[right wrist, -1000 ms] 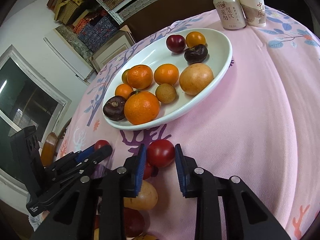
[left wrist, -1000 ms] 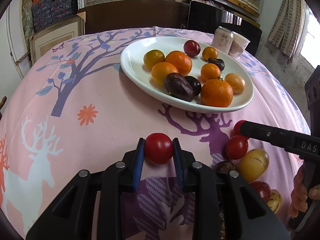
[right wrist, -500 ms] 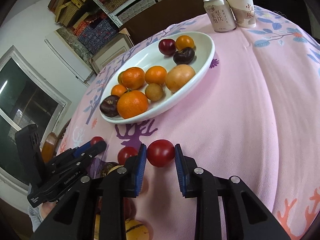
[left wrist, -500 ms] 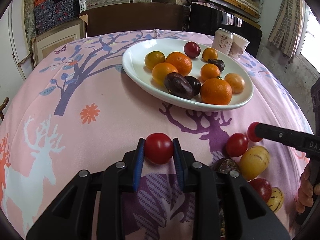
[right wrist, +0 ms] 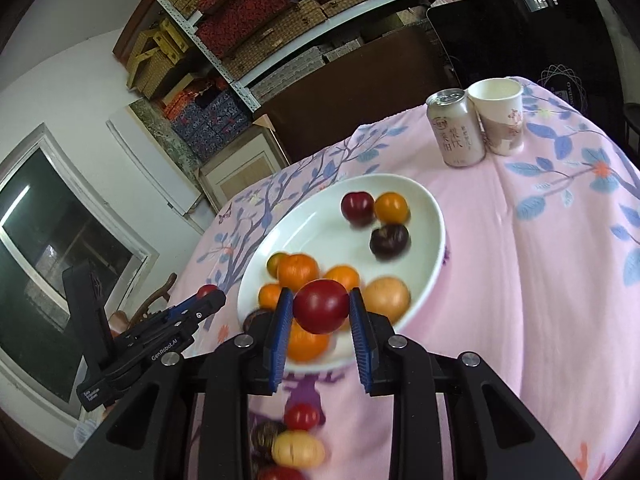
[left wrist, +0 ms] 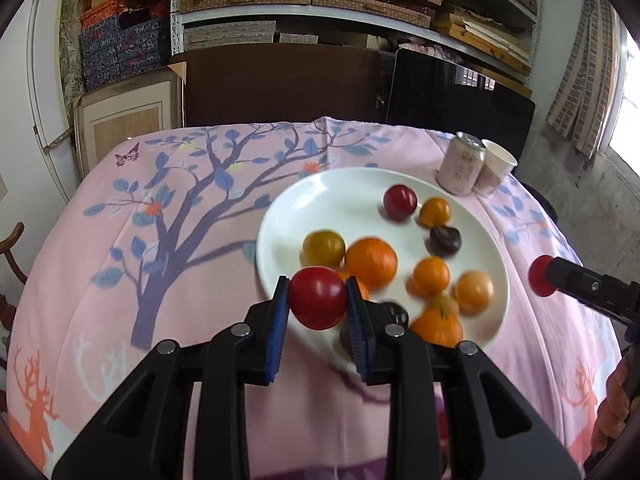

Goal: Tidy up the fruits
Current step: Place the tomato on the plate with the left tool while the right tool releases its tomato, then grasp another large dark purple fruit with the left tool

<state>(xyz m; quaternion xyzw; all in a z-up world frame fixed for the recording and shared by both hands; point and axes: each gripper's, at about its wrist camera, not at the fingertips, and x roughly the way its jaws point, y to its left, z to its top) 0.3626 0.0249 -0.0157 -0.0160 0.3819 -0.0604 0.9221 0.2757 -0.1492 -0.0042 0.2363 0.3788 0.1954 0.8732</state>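
Note:
My left gripper (left wrist: 318, 300) is shut on a red tomato (left wrist: 318, 298) and holds it in the air over the near rim of the white plate (left wrist: 340, 196). My right gripper (right wrist: 320, 308) is shut on another red tomato (right wrist: 321, 306), also raised over the plate's (right wrist: 424, 208) near edge. The plate holds several oranges (left wrist: 371, 262), a red plum (left wrist: 400, 201) and dark fruits (left wrist: 445, 241). The right gripper's tomato also shows at the right of the left wrist view (left wrist: 541, 276). The left gripper also shows in the right wrist view (right wrist: 206, 294).
A drink can (right wrist: 456, 132) and a paper cup (right wrist: 500, 116) stand behind the plate. Loose fruits lie on the pink tablecloth near me: a red tomato (right wrist: 302, 416), a yellow fruit (right wrist: 298, 448) and a dark one (right wrist: 264, 434). Shelves and a chair stand beyond the table.
Both grippers have lifted their tomatoes off the tablecloth and moved forward and up, over the plate's near rim. The loose fruits stay behind on the cloth.

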